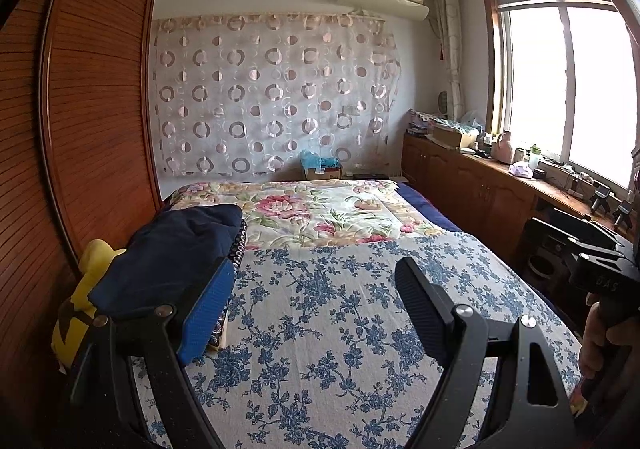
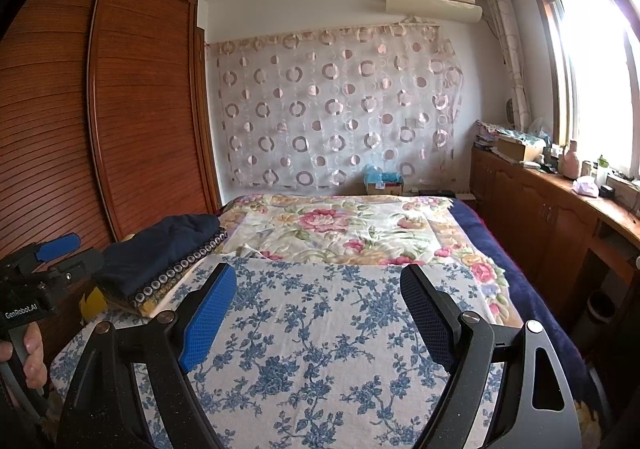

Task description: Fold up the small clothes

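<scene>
Both tongs are held above the near end of a bed [image 1: 340, 313], which is covered here by a white cloth with blue flowers [image 2: 320, 329]. The left tongs [image 1: 316, 313] are seen wide open, with nothing between the blue pads, and the right tongs [image 2: 320, 313] are likewise spread wide and empty over the same cloth. The small clothes are found at the left edge of the bed: a folded dark navy garment [image 1: 176, 253] is laid on top of a stack, under which a fabric with a ring pattern [image 2: 180, 269] is visible, and a yellow item [image 1: 86, 289] is seen just beside the stack on its left. In the left wrist view the left pad is placed in front of this stack; whether it is touched cannot be told. Farther away a floral quilt [image 1: 320, 213] is spread over the bed. A wooden wardrobe [image 2: 140, 121] stands on the left, and a wooden counter [image 1: 480, 185] with assorted small items runs along the right beneath a window [image 1: 560, 89]. A hand [image 2: 32, 357] is seen on the left tongs' handle in the right wrist view.
</scene>
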Demonstrator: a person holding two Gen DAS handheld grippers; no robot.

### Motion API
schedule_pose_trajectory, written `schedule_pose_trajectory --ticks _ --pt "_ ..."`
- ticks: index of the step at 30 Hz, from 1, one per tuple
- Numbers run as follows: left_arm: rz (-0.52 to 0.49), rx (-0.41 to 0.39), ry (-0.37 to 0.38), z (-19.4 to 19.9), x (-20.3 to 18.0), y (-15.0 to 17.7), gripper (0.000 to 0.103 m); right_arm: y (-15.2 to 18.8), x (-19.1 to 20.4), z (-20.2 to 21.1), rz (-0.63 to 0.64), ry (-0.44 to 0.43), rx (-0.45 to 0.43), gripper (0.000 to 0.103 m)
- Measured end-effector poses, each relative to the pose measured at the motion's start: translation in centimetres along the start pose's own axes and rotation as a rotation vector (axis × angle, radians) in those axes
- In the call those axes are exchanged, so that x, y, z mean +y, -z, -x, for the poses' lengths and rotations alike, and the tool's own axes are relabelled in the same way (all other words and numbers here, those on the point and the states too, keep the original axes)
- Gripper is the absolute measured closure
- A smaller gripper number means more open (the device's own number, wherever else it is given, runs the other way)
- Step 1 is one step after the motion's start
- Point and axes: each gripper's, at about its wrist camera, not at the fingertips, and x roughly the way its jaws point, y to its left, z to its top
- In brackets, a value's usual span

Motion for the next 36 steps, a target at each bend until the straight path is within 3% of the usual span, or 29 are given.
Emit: schedule_pose_trajectory --ticks 36 --pt "-0.002 0.000 0.000 -0.1 0.0 0.2 0.020 -0.1 -1.1 0.0 -0.002 -0.003 0.001 0.018"
